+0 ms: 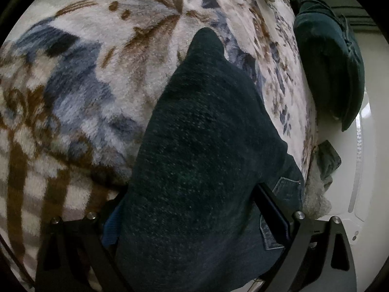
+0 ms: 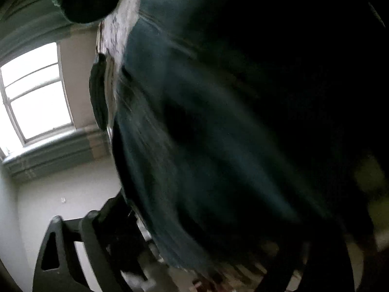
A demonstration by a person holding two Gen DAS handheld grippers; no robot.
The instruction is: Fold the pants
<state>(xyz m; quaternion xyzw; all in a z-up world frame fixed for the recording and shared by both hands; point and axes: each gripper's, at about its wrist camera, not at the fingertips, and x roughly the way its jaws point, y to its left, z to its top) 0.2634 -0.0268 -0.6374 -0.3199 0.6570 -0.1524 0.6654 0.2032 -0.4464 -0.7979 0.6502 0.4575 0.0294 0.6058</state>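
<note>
While the dark pants (image 1: 204, 150) are draped over the flowery blanket (image 1: 80, 77) ahead, they are pinched between the left tongs (image 1: 194, 221). Blurry pants are seen close over the right tongs (image 2: 194, 255); their grip cannot be told.

A soft fluffy blanket (image 1: 102, 77) with blue and brown flowers and brown stripes covers the bed. Dark blue jeans (image 1: 204, 160) lie on it. A dark green folded cloth (image 1: 330, 58) sits near the blanket's far edge.
</note>
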